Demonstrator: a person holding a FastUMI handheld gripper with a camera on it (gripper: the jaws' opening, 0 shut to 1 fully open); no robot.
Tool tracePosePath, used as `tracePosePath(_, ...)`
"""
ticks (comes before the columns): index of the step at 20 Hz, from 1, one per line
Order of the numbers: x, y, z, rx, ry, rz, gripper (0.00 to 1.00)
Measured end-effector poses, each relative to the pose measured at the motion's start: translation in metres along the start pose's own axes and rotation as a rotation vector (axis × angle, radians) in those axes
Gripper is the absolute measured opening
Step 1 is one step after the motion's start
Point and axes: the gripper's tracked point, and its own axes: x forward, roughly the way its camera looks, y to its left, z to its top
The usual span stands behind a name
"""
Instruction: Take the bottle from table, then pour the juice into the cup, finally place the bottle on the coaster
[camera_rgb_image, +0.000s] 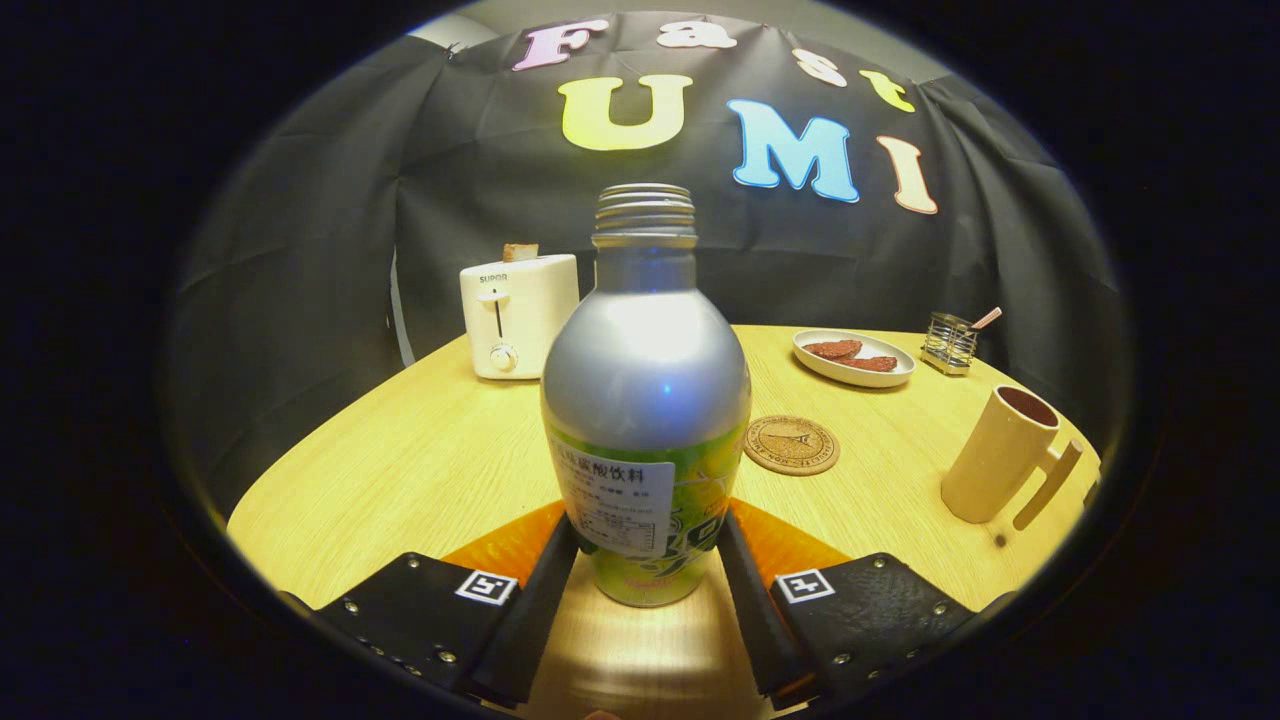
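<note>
A silver bottle (645, 380) with a green label and an open threaded neck stands upright between my fingers. My gripper (648, 538) is shut on its lower part, one finger pressing each side. Whether its base rests on the wooden table (420, 470) I cannot tell. A round brown coaster (791, 444) lies on the table just beyond the right finger, right of the bottle. Farther right stands a beige cup (1000, 455) with a handle, its dark mouth tilted away from me.
A white toaster (517, 315) with a slice of bread in it stands at the back left. At the back right sit a white plate (853, 357) with dark food and a small wire holder (948, 342). The black cloth wall closes the table's far side.
</note>
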Motion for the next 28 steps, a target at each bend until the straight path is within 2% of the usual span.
tracePosePath(6, -0.009, 0.0, 0.026, 0.087, -0.012, 0.031, 0.74)
tracePosePath(10, -0.012, -0.011, 0.042, 0.111, 0.037, 0.032, 0.74)
tracePosePath(12, -0.012, -0.02, 0.05, 0.125, 0.048, 0.038, 0.71)
tracePosePath(20, -0.024, -0.048, 0.08, 0.377, 0.011, 0.082, 0.7)
tracePosePath(28, -0.028, -0.071, 0.094, 0.512, 0.006, 0.116, 0.7)
